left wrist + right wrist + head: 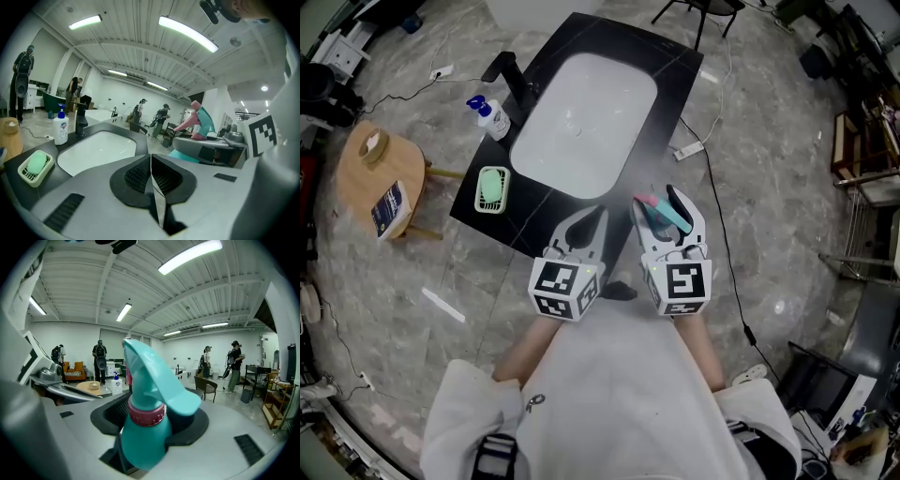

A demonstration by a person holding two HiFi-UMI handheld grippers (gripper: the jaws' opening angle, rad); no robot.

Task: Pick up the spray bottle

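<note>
A teal spray bottle [661, 214] with a pink collar and pink trigger stands upright between the jaws of my right gripper [668, 208], which is shut on its body. In the right gripper view the bottle [143, 427] fills the middle and hides the gap of that gripper [145, 414]. My left gripper [586, 225] hangs just left of it, over the near edge of the black counter [609, 47]. Its pads [140, 176] meet with nothing between them. The left gripper view shows the bottle's head [201, 123] off to the right.
A white sink basin [581, 112] is set in the counter, with a black faucet [511, 75], a soap pump bottle [492, 119] and a green soap dish [492, 189] along its left side. A round wooden stool [380, 178] stands left. Cables and a power strip [689, 150] lie on the floor.
</note>
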